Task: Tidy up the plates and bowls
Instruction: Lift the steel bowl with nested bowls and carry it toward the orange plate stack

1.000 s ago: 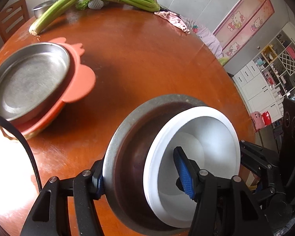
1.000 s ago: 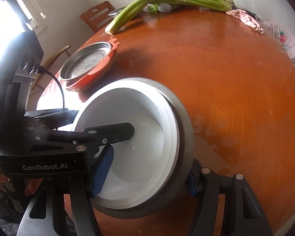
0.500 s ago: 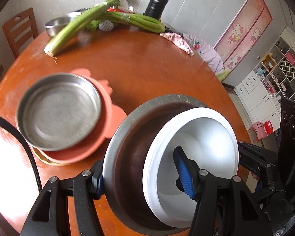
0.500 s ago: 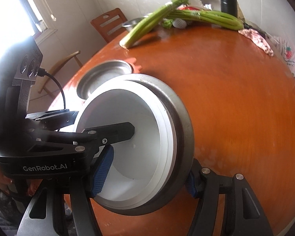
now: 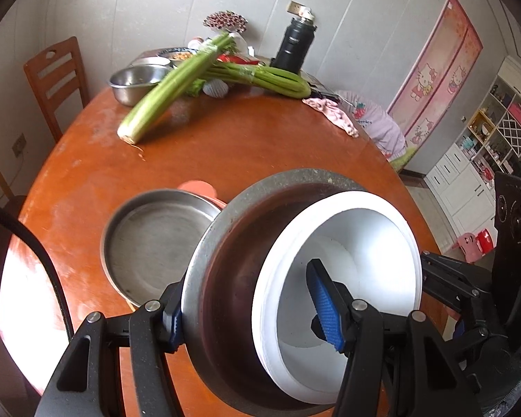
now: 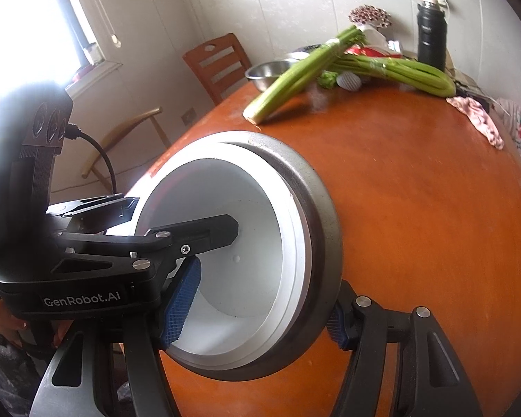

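I am holding the nested bowls (image 5: 295, 278) clamped in both the left claw (image 5: 250, 312) and right claw (image 6: 260, 305); they are awaiting placement by the stacked plates (image 5: 156, 243).

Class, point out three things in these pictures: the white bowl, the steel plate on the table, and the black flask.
white bowl (image 5: 364, 243), left wrist view, inner wall.
steel plate (image 5: 156, 243), left wrist view, flat bottom.
black flask (image 6: 430, 41), right wrist view, body.

The stacked steel bowl (image 5: 225, 278) and white plastic bowls (image 5: 347, 278) have risen off the round orange-brown table (image 5: 243, 146), apparently drawing nearer the shallow steel plate (image 5: 156, 243).
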`<state>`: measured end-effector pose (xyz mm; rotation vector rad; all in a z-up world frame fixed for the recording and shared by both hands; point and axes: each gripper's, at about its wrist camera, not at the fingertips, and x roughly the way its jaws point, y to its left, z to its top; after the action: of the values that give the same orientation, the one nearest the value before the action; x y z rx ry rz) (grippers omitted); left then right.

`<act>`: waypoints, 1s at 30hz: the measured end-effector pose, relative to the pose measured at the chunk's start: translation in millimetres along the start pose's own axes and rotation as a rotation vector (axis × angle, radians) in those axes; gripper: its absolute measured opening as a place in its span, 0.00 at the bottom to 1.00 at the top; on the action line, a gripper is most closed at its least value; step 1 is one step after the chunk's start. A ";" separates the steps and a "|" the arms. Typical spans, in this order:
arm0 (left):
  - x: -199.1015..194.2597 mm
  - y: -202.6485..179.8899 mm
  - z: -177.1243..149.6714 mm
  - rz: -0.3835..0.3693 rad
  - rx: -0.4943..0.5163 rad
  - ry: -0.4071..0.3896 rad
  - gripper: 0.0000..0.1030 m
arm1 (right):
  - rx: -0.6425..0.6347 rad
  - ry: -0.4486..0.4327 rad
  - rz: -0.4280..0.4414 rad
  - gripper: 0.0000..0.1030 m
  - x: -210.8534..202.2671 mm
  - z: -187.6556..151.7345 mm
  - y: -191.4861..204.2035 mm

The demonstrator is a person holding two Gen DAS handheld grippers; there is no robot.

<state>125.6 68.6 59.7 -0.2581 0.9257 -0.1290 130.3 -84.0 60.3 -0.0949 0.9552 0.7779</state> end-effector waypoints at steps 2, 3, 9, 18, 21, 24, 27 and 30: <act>-4.0 8.2 3.0 0.004 -0.012 -0.009 0.57 | -0.009 -0.002 0.007 0.65 4.0 6.5 5.1; -5.6 12.0 5.1 0.008 -0.015 -0.014 0.57 | -0.014 -0.002 0.010 0.65 6.8 10.4 7.6; -8.7 36.8 17.2 0.031 -0.037 -0.033 0.57 | -0.052 -0.002 0.024 0.65 23.3 31.1 22.2; 16.9 71.8 31.4 0.039 -0.078 -0.005 0.57 | -0.056 0.040 0.026 0.65 65.6 56.8 27.8; 29.3 79.5 31.3 0.039 -0.085 0.016 0.57 | -0.047 0.064 0.013 0.65 80.0 58.3 24.8; 39.1 84.4 31.0 0.049 -0.087 0.029 0.57 | -0.046 0.084 0.002 0.65 92.1 59.1 24.1; 45.7 88.8 30.9 0.057 -0.089 0.033 0.57 | -0.055 0.093 -0.008 0.64 96.9 56.4 24.5; 50.6 92.5 30.7 0.060 -0.092 0.037 0.57 | -0.052 0.106 -0.008 0.64 104.0 56.6 23.0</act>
<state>180.4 151.4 12.9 -0.3139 0.9767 -0.0361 189.8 13.1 20.5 -0.1868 1.0343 0.7968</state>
